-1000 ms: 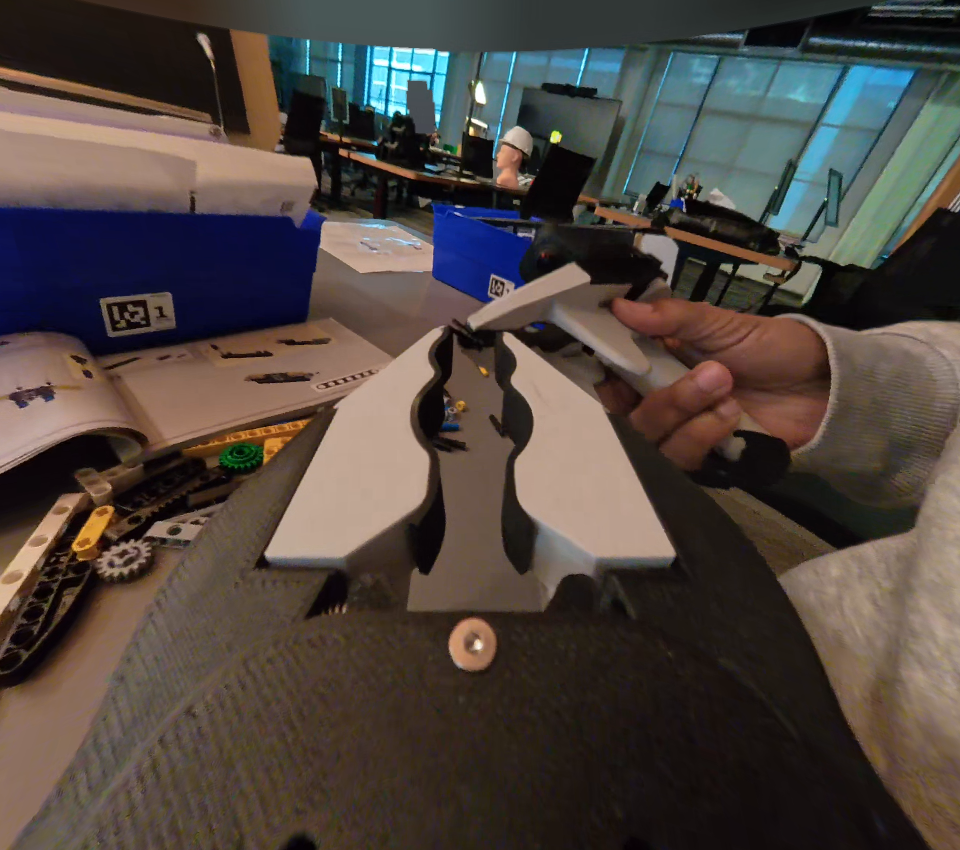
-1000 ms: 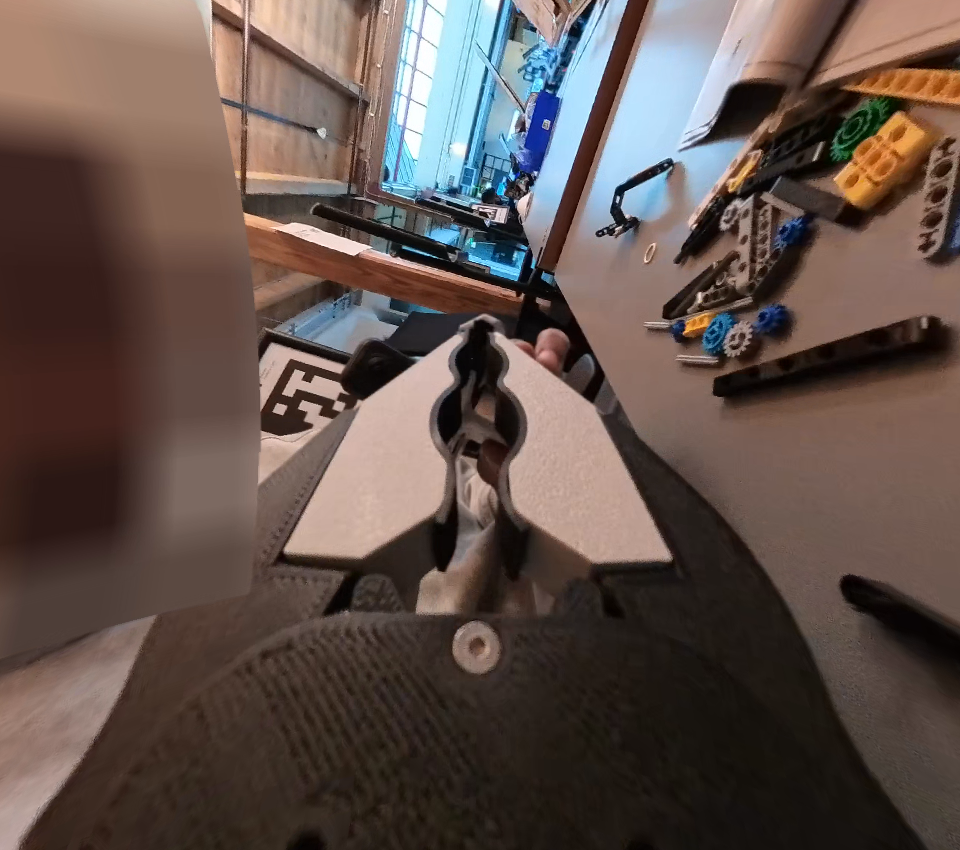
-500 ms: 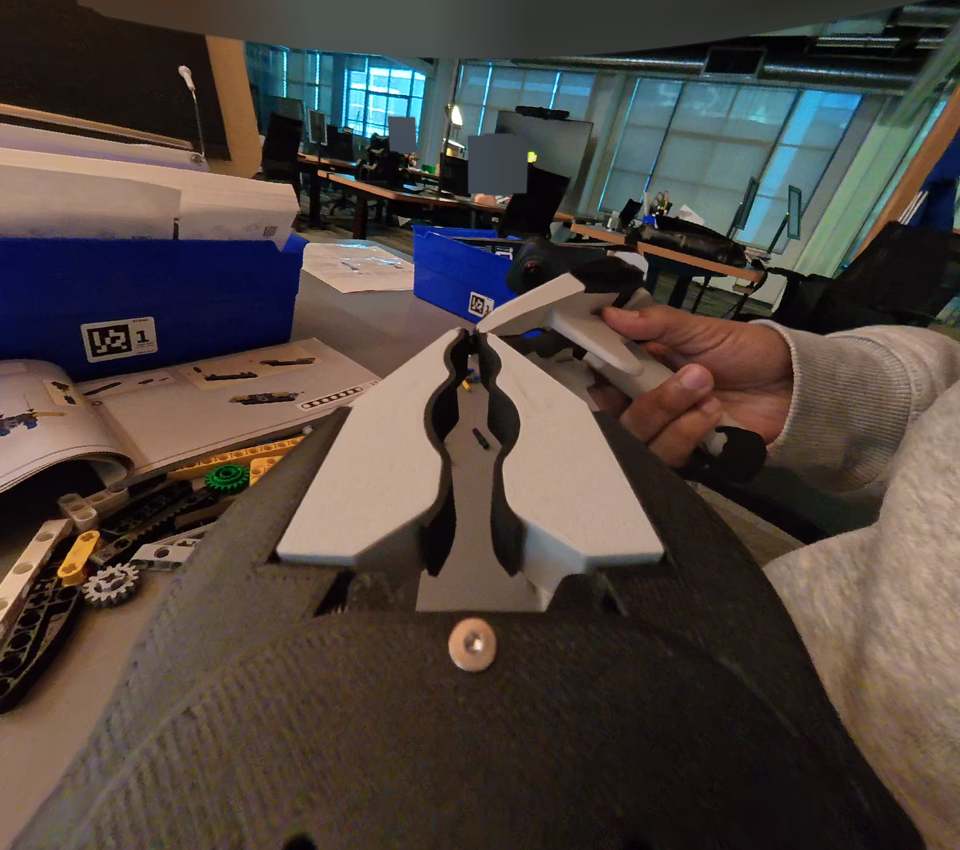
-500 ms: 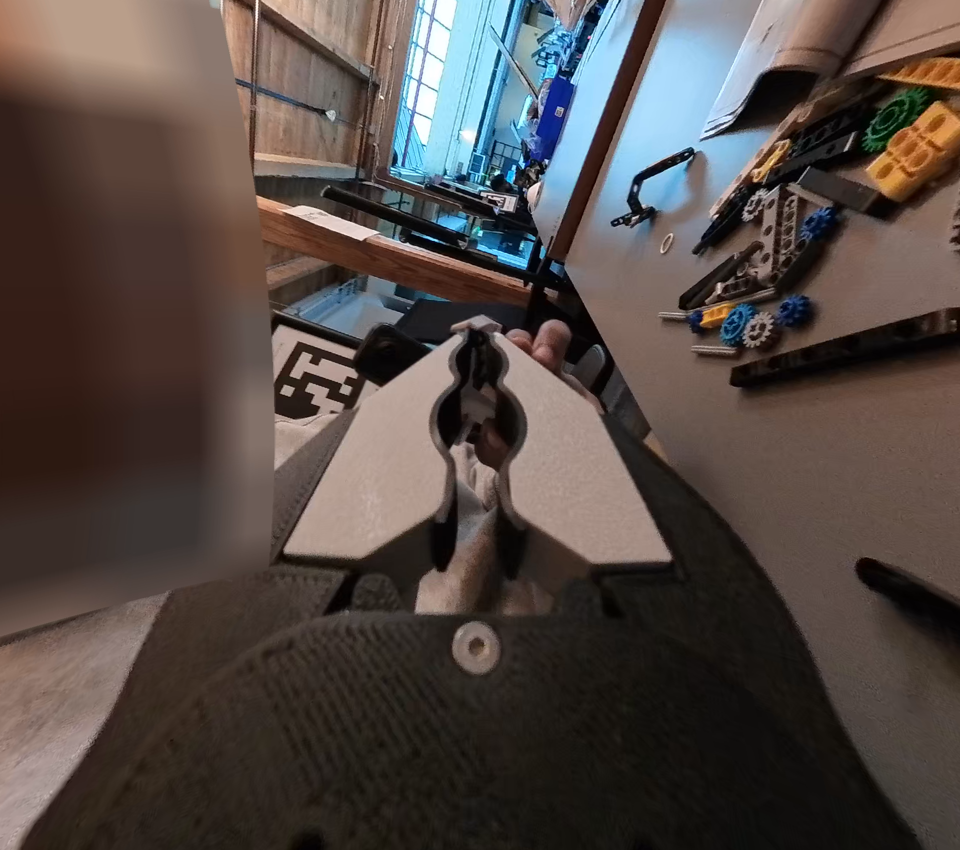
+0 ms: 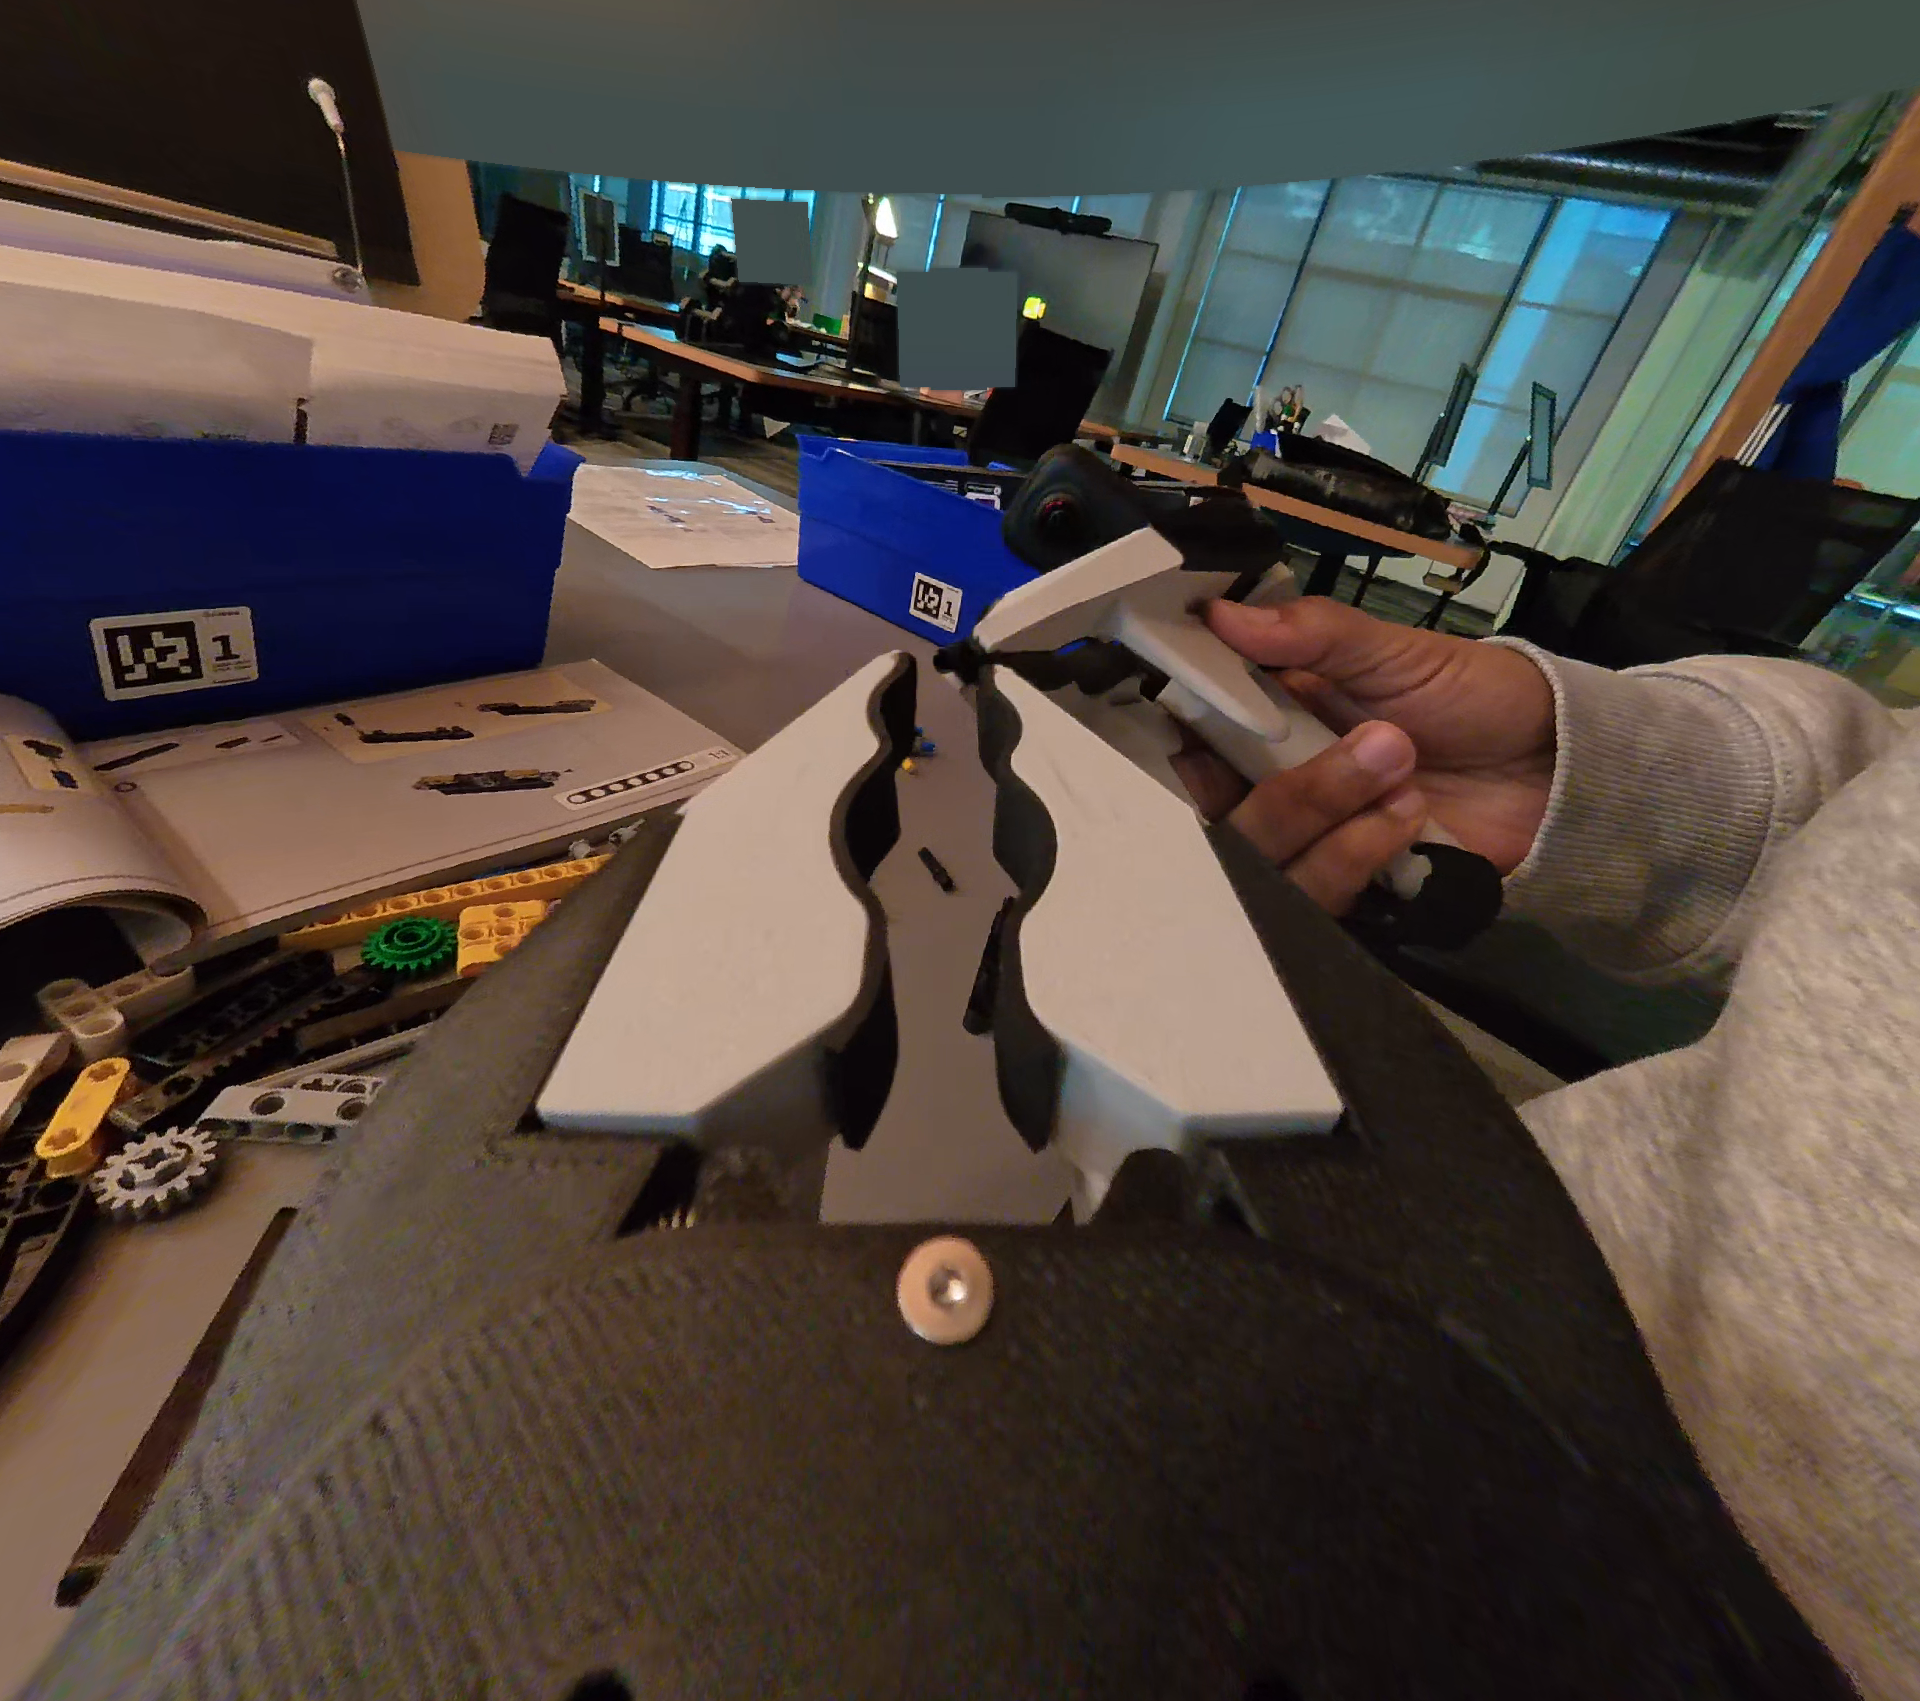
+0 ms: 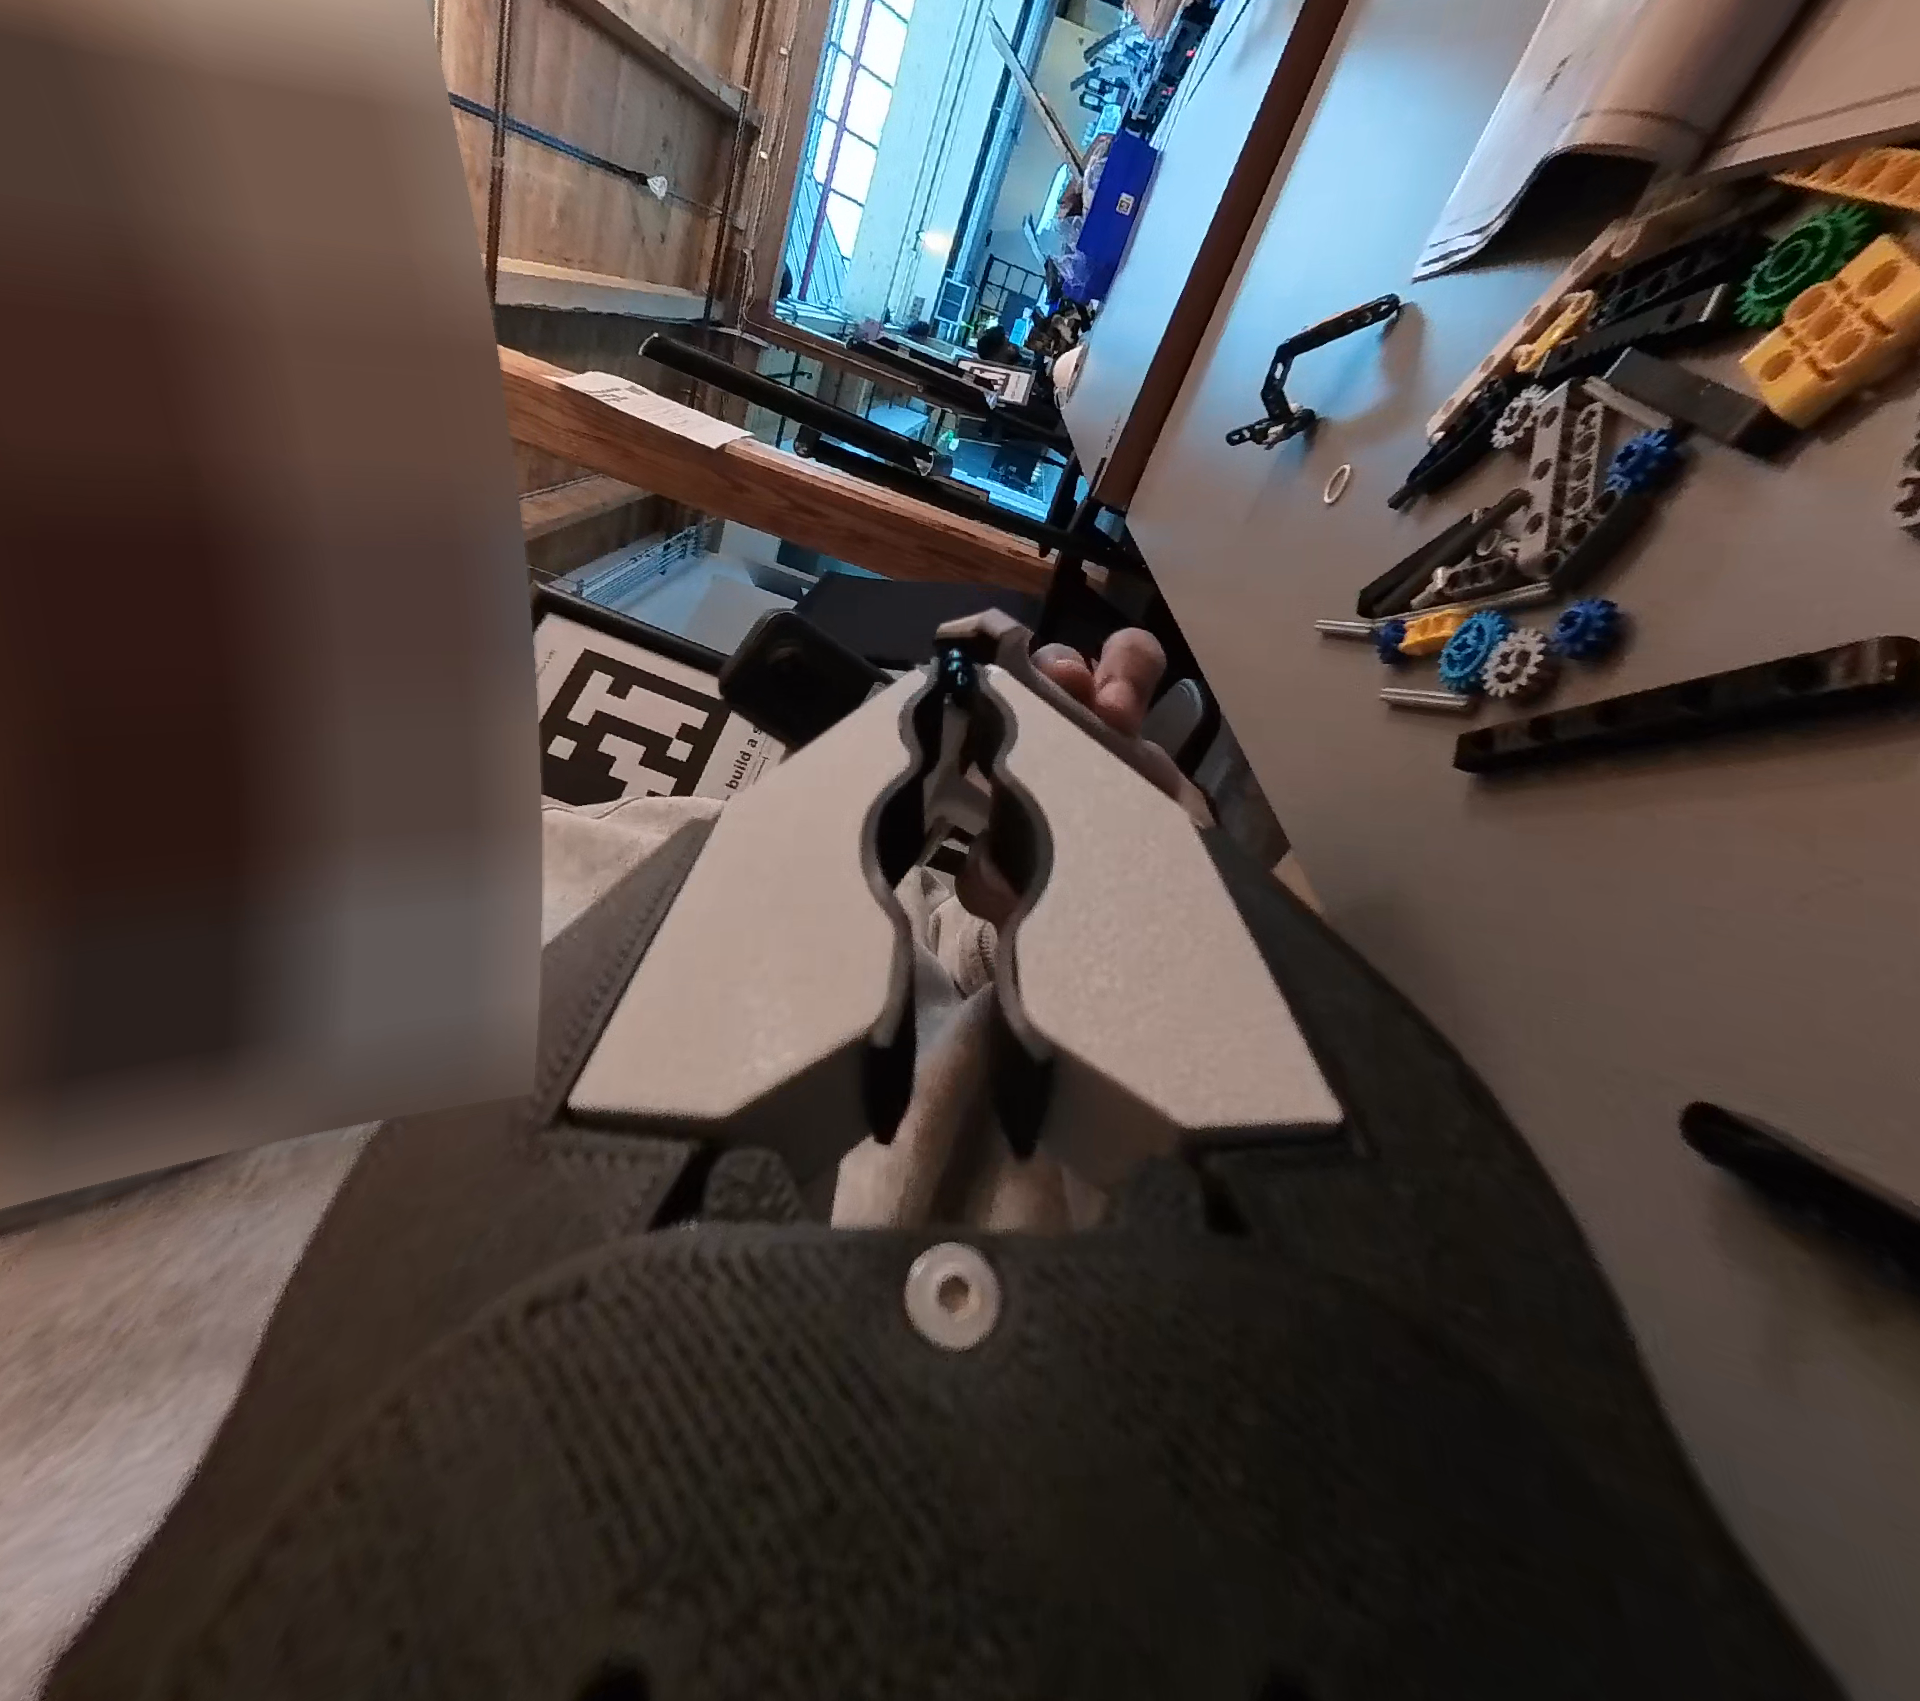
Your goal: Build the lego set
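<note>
My right gripper (image 6: 954, 683) is shut on a small black pin (image 6: 954, 664) with a blue mark, held in the air off the table edge. In the left wrist view it comes in from the right (image 5: 982, 638), a hand on its handle, and holds the pin (image 5: 951, 662) at the mouth of my left gripper (image 5: 940, 677). The left jaws stand a narrow gap apart. I cannot tell whether they touch the pin. Loose parts lie on the grey table (image 6: 1558, 924): a green gear (image 5: 410, 945), a yellow beam (image 5: 447, 898), a long black beam (image 6: 1683, 701) and blue gears (image 6: 1475, 649).
An open instruction booklet (image 5: 364, 768) lies behind the parts. Two blue bins (image 5: 270, 560) (image 5: 894, 539) stand farther back. A short black pin (image 5: 935, 867) lies on the table under the left jaws. A black stick (image 6: 1797, 1184) lies near the right gripper. A grey sleeve fills the right side. Both grippers' tips are close together, under 4 cm apart. Both grippers' tips are roughly 15 cm from the green gear (image 5: 410, 945).
My left jaws have closed from wide apart to a narrow gap around the spot where the right gripper holds the pin. The right gripper has stayed shut on it.
</note>
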The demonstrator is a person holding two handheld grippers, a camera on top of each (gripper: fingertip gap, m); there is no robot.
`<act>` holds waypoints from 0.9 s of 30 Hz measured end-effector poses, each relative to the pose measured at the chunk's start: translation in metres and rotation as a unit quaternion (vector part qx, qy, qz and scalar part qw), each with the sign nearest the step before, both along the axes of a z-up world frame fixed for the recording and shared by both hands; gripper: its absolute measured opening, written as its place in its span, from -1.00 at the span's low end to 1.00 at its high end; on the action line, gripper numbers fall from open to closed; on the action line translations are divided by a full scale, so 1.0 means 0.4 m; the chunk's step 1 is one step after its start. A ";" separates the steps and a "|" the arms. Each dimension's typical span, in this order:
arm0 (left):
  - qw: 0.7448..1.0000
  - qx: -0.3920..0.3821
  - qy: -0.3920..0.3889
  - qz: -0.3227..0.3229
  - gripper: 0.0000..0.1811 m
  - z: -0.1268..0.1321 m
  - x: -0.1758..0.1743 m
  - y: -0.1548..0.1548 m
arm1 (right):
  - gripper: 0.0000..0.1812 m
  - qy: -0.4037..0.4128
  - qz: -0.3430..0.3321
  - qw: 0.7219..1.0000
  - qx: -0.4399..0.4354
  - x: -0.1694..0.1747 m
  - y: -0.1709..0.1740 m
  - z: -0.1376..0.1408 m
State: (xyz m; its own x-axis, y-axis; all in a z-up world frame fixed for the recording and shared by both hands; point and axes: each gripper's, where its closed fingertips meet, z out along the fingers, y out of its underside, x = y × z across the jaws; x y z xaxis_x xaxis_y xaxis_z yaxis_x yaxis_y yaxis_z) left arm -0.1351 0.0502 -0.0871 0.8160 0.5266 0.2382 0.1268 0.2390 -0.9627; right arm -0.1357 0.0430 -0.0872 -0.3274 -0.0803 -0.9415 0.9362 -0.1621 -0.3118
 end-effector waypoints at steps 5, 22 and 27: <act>1.000 0.003 -0.005 -0.006 -0.92 -0.001 0.001 0.000 | -0.98 0.059 0.000 0.997 0.043 0.004 0.002 -0.005; 0.999 0.014 -0.025 -0.030 -0.92 -0.012 0.008 0.011 | -0.97 0.495 -0.004 0.813 0.306 0.017 0.008 -0.007; 0.999 0.015 -0.027 -0.034 -0.92 -0.014 0.010 0.013 | -0.97 0.523 -0.005 0.792 0.314 0.020 0.010 -0.009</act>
